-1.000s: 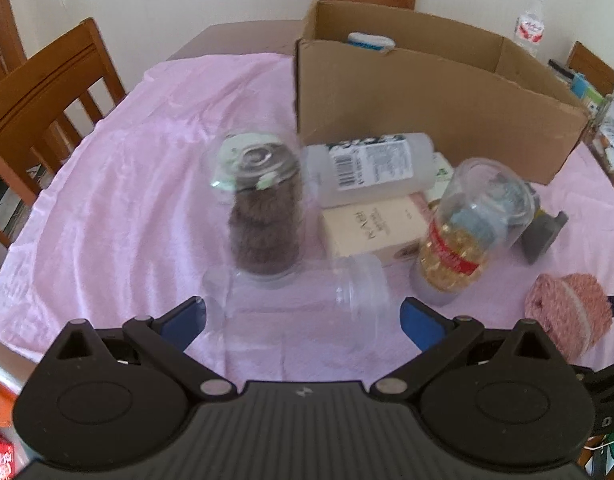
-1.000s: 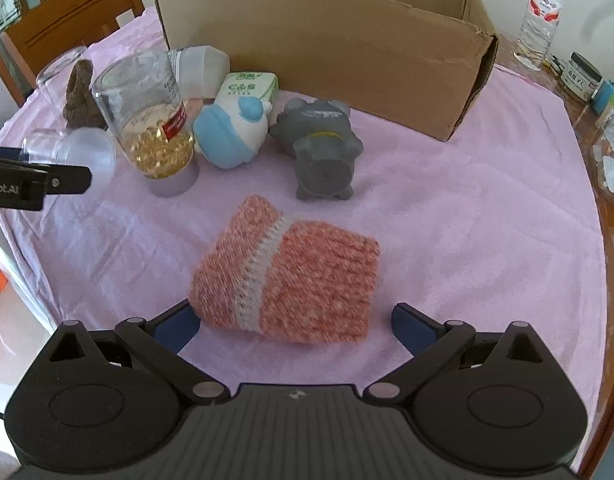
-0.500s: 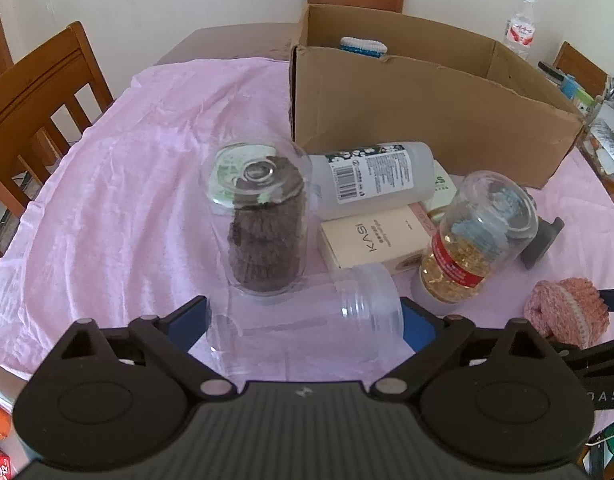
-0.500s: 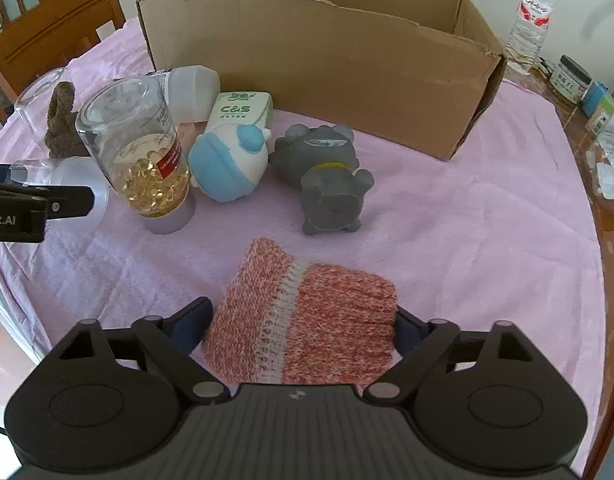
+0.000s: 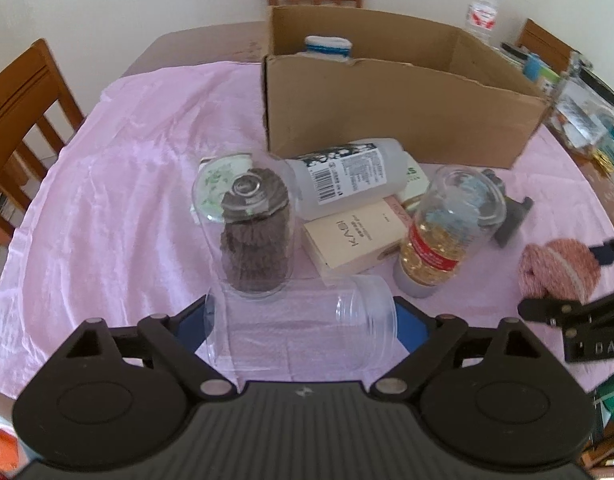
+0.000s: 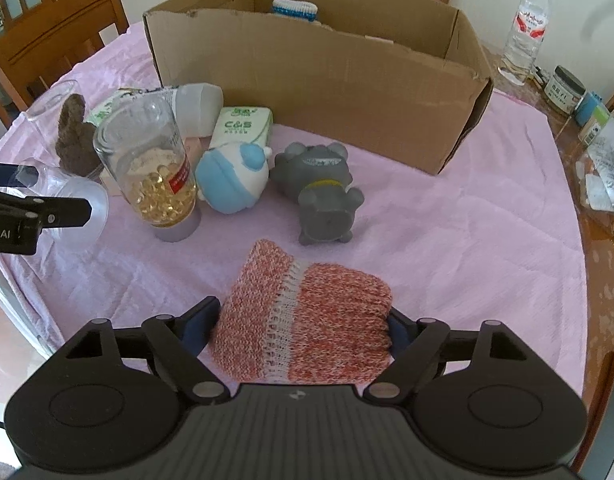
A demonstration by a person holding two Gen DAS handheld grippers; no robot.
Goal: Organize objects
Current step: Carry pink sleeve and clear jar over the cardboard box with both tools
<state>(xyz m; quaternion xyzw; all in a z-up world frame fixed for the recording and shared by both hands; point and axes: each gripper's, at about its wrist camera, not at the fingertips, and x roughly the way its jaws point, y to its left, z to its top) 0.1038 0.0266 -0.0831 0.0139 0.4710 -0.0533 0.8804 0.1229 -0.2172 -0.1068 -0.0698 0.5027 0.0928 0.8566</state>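
Since one second ago, both my grippers close from wide open around their targets to contact. My left gripper (image 5: 301, 318) now has its blue pads against the two ends of the empty clear jar (image 5: 301, 330), which lies on its side across the jaws, mouth toward 3 o'clock. From that jar, the upright jar of brown knit (image 5: 253, 232) stands at 11 o'clock, just beside it. At 12 o'clock lie the cream box (image 5: 353, 238) and the white bottle (image 5: 347, 178), on its side. At 1 o'clock stands the capsule jar (image 5: 441, 244), tilted, near the clear jar's mouth. The cardboard box (image 5: 387, 112) sits beyond these, well apart, on the pink cloth (image 5: 119, 184).

My right gripper (image 6: 303, 326) is narrowed onto the pink knit roll (image 6: 307, 320); both pads press its sides and it bulges between them. From the roll, the blue toy (image 6: 231, 180) is at 11 o'clock and the grey toy (image 6: 321, 192) at 12 o'clock, both apart from it. The green packet (image 6: 243, 128) lies behind the blue toy.
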